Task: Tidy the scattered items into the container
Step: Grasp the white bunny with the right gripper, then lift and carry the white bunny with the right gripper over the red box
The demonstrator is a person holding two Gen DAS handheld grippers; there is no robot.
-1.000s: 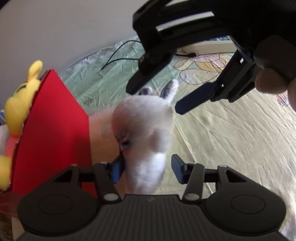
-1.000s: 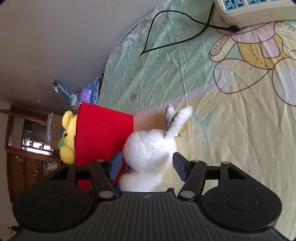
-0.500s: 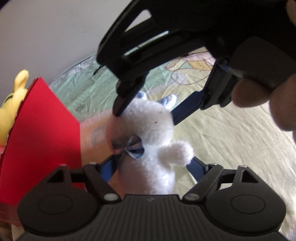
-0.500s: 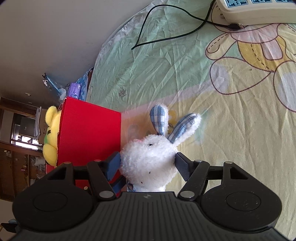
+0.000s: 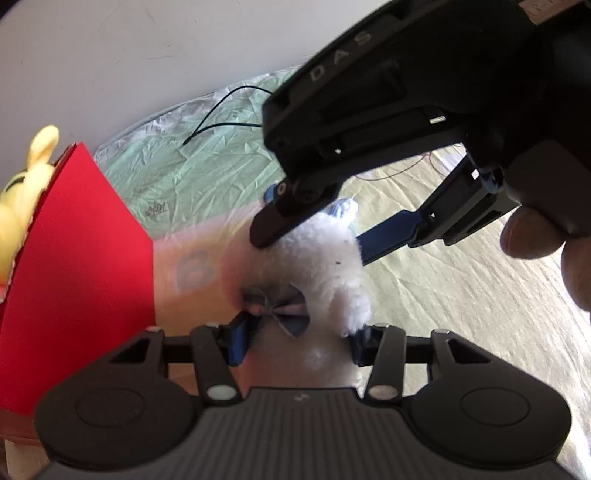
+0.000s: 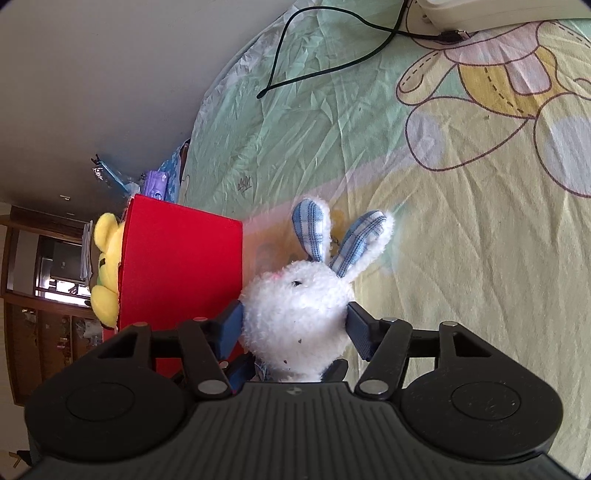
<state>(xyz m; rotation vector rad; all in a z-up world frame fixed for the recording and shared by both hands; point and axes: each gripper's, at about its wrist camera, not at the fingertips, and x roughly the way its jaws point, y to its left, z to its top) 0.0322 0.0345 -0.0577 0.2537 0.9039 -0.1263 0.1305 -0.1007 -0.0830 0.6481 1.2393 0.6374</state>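
Observation:
A white plush rabbit (image 5: 317, 258) with blue checked ears and a blue bow sits on the bedsheet next to the red container (image 5: 74, 266). My left gripper (image 5: 299, 341) has its two pads on either side of the rabbit's body, touching it. My right gripper (image 6: 295, 328) is shut on the rabbit's head (image 6: 295, 310); it also shows from above in the left wrist view (image 5: 314, 236). A yellow plush toy (image 6: 105, 273) sticks out of the red container (image 6: 181, 273).
A black cable (image 6: 332, 48) and a white power strip (image 6: 498, 11) lie on the cartoon-print sheet at the far side. The wall runs along the sheet's far edge. A wooden cabinet (image 6: 33, 325) stands beyond the container.
The rabbit has been turned upright, ears up and bow facing the left wrist camera. My right gripper has come down and closed on its head. The left pads now flank its body.

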